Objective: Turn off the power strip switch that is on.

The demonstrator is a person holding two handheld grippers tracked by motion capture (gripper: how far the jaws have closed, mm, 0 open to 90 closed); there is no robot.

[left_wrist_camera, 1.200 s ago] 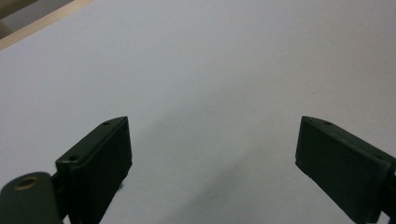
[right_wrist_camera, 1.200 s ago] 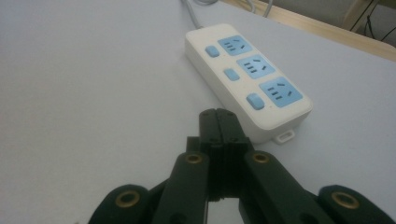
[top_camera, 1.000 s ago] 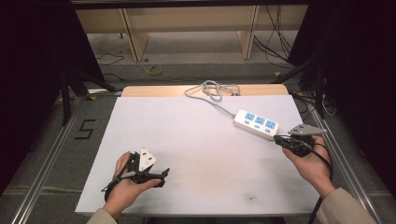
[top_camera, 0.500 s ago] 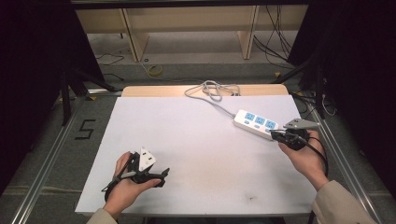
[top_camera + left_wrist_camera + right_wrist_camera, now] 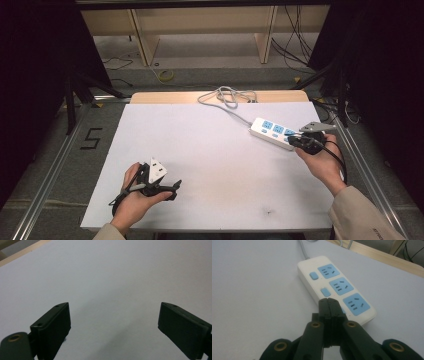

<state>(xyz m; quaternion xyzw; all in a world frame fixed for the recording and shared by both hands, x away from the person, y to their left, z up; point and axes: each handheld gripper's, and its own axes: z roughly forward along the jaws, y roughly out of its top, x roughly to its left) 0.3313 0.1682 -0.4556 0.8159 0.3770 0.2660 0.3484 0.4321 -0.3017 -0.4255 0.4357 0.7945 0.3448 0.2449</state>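
One power strip (image 5: 273, 133) is seen at the far right of the bench (image 5: 210, 150), cord trailing far | right claw (image 5: 292, 142) is closed tight, empty, tips poised over a blue switch (image 5: 325, 292) | switch to be pressed squarely, straight down, strip not to be shoved | left claw (image 5: 172, 190) is held wide, empty, near left.

The power strip (image 5: 334, 287) looked like smooth, slightly glossy white plastic, with matt blue plastic socket faces and buttons. The table (image 5: 210, 165) had a flat, matt, paper-like pale top edged with bare light wood at the far side. The right gripper (image 5: 329, 302) had matt black plastic jaws with brass-coloured metal rivets.
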